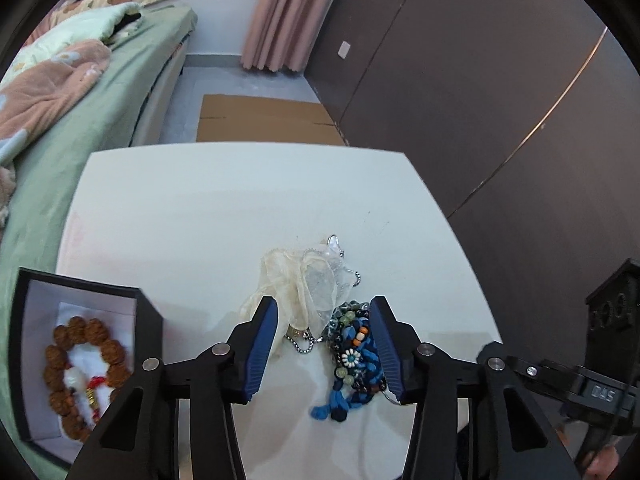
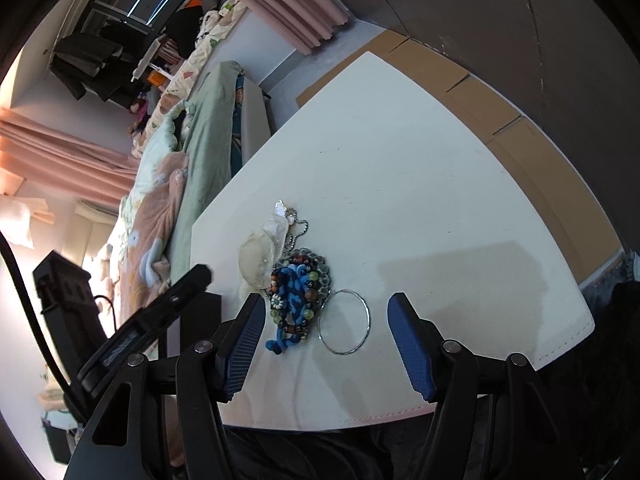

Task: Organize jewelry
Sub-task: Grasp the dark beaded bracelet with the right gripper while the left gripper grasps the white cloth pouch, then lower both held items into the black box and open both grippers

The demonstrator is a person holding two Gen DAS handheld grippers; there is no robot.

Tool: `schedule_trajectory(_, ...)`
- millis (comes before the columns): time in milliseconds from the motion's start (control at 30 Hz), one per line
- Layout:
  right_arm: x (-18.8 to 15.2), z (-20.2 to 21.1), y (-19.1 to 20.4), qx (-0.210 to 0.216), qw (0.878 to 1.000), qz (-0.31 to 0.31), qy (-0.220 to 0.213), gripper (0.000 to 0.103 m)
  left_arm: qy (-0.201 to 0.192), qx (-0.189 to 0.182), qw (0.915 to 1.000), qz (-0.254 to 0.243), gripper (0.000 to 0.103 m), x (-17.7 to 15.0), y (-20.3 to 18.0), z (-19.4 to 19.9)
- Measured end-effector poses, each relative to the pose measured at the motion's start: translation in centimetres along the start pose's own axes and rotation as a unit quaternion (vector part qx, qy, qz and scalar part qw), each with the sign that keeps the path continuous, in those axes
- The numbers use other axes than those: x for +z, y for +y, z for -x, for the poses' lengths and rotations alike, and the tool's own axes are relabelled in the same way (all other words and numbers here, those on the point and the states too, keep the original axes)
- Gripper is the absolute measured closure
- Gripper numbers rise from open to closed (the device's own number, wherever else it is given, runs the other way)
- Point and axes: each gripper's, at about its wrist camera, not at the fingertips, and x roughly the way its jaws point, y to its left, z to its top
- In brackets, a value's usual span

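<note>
Left gripper [image 1: 324,344] sits half open right over the beaded jewelry pile [image 1: 356,356], nothing pinched yet (probably lining up a grab). Open box [image 1: 24,360] with the brown bracelet [image 1: 80,372] waits off to its left, so that's likely the destination.

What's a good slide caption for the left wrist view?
Open left gripper over a jewelry pile on the white table, boxed bead bracelet at left.

Green-sheeted bed [image 1: 100,120] beside white table [image 1: 240,208]; pink curtain [image 1: 280,12]; flat cardboard [image 1: 264,120] on floor.
</note>
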Motion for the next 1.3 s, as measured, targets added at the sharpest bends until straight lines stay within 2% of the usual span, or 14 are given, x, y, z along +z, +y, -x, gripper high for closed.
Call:
schedule_trajectory(67, 0.0, -0.2, -0.1, 0.002, 1.000, -0.002, 0.003, 0.038, 0.006, 0.007, 0.9999, -0.003, 0.056, 0.0, -0.1, -0.9)
schedule_trajectory(167, 0.2, -0.8, 0.0, 0.005, 1.000, -0.004, 0.011, 0.038, 0.018, 0.019, 0.9996, -0.010, 0.066, 0.0, 0.0, -2.6)
schedule_trajectory(200, 0.2, -0.9, 0.1, 0.006, 1.000, -0.005, 0.013, 0.038, 0.026, 0.022, 0.9993, -0.012, 0.080, 0.1, 0.1, -3.2)
schedule_trajectory(233, 0.2, -1.0, 0.2, 0.008, 1.000, -0.005, 0.015, 0.038, 0.039, 0.025, 0.9989, -0.011, 0.099, 0.0, 0.2, -4.0)
schedule_trajectory(267, 0.2, -1.2, 0.4, 0.010, 1.000, -0.003, 0.017, 0.039, 0.046, 0.025, 0.9986, -0.007, 0.102, 0.0, 0.4, -4.3)
schedule_trajectory(433, 0.3, -2.7, 1.0, 0.021, 0.999, -0.006, 0.034, 0.049, 0.013, 0.024, 0.9996, -0.006, 0.102, 0.2, 1.1, -1.8)
schedule_trajectory(567, 0.1, -4.5, 1.7, 0.025, 0.998, -0.010, 0.050, 0.062, -0.008, 0.021, 0.9997, -0.004, 0.103, 0.4, 2.0, 1.2)
schedule_trajectory(733, 0.2, -5.9, 2.1, 0.018, 0.998, -0.021, 0.050, 0.064, -0.027, 0.016, 0.9995, -0.001, 0.103, 0.3, 3.0, 4.5)
schedule_trajectory(933, -0.1, -7.3, 1.9, 0.006, 0.998, -0.038, 0.057, 0.072, -0.046, 0.015, 0.9988, 0.005, 0.103, -0.2, 4.3, 7.6)
schedule_trajectory(1067, -0.4, -7.9, 1.0, 0.007, 0.996, -0.065, 0.065, 0.087, -0.052, 0.014, 0.9984, 0.013, 0.102, -0.2, 5.2, 8.6)
schedule_trajectory(1167, -0.8, -7.9, 0.9, 0.012, 0.994, -0.079, 0.068, 0.091, -0.058, 0.010, 0.9981, 0.018, 0.103, -0.4, 5.8, 9.4)
schedule_trajectory(1300, -0.8, -6.8, 1.9, 0.019, 0.996, -0.076, 0.048, 0.091, -0.068, 0.004, 0.9974, 0.024, 0.103, -0.7, 6.5, 10.7)
